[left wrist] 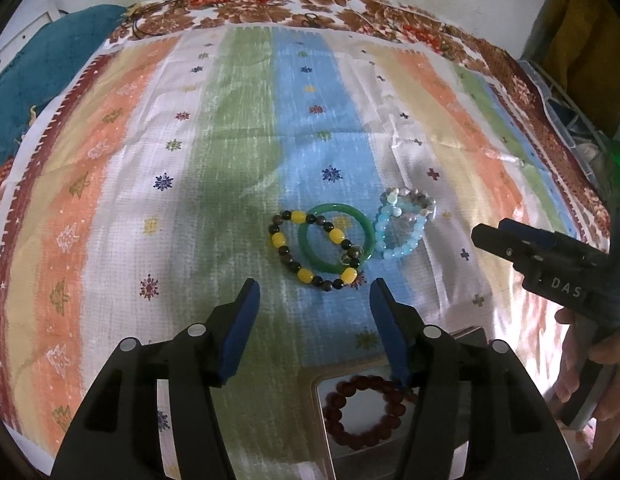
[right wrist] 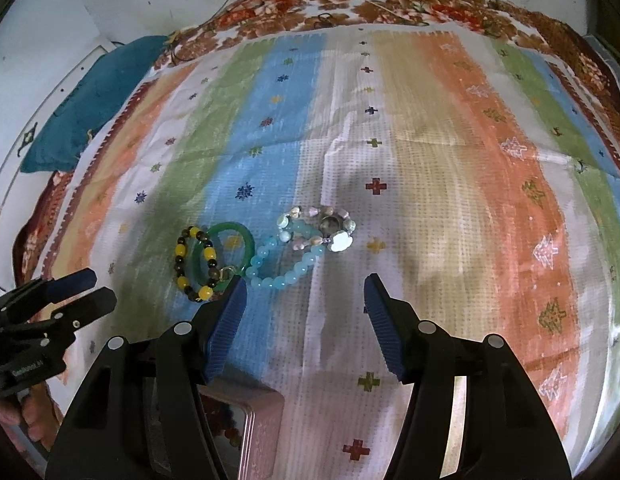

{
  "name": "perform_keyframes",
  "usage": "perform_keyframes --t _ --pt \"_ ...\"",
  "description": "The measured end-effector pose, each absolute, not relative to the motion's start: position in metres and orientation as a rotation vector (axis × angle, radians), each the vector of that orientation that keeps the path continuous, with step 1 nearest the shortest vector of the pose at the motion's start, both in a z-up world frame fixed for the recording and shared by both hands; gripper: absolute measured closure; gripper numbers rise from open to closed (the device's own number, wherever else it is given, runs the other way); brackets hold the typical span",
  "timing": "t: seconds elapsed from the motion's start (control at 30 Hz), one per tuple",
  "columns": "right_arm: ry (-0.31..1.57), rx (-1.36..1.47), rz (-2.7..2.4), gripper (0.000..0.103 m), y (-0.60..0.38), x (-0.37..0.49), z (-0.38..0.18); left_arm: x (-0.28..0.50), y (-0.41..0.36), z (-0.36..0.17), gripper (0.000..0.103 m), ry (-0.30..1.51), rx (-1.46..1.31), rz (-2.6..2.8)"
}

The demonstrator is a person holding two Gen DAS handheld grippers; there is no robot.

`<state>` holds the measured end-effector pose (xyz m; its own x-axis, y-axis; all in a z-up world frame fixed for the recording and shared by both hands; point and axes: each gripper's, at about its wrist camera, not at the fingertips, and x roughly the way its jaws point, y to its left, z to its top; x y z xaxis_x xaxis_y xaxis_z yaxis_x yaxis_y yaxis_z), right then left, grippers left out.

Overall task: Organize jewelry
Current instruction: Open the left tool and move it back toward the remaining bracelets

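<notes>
A yellow-and-dark bead bracelet point(left wrist: 288, 246) lies across a green bangle point(left wrist: 310, 227) on the striped cloth point(left wrist: 190, 160). A light blue bead bracelet point(left wrist: 397, 254) and a shell bracelet point(left wrist: 413, 198) lie just right of them. My left gripper point(left wrist: 313, 292) is open and empty just short of the yellow bracelet. A dark red bead bracelet point(left wrist: 363, 416) lies in a tin box point(left wrist: 319, 404) under it. My right gripper point(right wrist: 304, 284) is open and empty, just short of the blue bracelet point(right wrist: 278, 278); the shell bracelet point(right wrist: 317, 226), the bangle point(right wrist: 246, 236) and the yellow bracelet point(right wrist: 192, 268) lie beyond it.
A teal cloth point(left wrist: 50, 80) lies at the far left edge of the bed. A floral blanket point(left wrist: 310, 4) borders the striped cloth at the back. The right gripper shows at the right of the left wrist view point(left wrist: 521, 248); the left gripper shows at the left of the right wrist view point(right wrist: 90, 292). The pink tin point(right wrist: 250, 420) sits near.
</notes>
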<state>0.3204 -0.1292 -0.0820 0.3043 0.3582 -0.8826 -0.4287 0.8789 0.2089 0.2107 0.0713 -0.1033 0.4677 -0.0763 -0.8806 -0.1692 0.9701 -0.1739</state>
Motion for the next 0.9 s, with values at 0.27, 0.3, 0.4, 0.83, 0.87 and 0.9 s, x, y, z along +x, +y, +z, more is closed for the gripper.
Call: perform_keyframes --t 0.27,0.3,0.4,0.83,0.87,0.9 --pt "1.181 -0.061 0.507 0.042 -0.126 0.335 -0.096 0.221 0.078 -0.105 0.046 1.067 -0.288 0.077" --pt "1.183 -0.061 0.505 0.042 -0.126 0.337 -0.098 0.223 0.078 -0.106 0.046 1.072 -0.283 0.08" --pt "1.188 -0.054 0.496 0.042 -0.126 0.342 -0.102 0.226 0.075 -0.111 0.046 1.086 -0.264 0.08" --pt "1.221 -0.05 0.465 0.042 -0.122 0.36 -0.124 0.24 0.078 -0.135 0.046 1.142 -0.26 0.101" --pt "1.221 -0.047 0.464 0.042 -0.122 0.362 -0.124 0.241 0.078 -0.138 0.046 1.15 -0.264 0.102" --pt "1.221 -0.044 0.46 0.042 -0.122 0.363 -0.125 0.241 0.079 -0.139 0.046 1.155 -0.265 0.103"
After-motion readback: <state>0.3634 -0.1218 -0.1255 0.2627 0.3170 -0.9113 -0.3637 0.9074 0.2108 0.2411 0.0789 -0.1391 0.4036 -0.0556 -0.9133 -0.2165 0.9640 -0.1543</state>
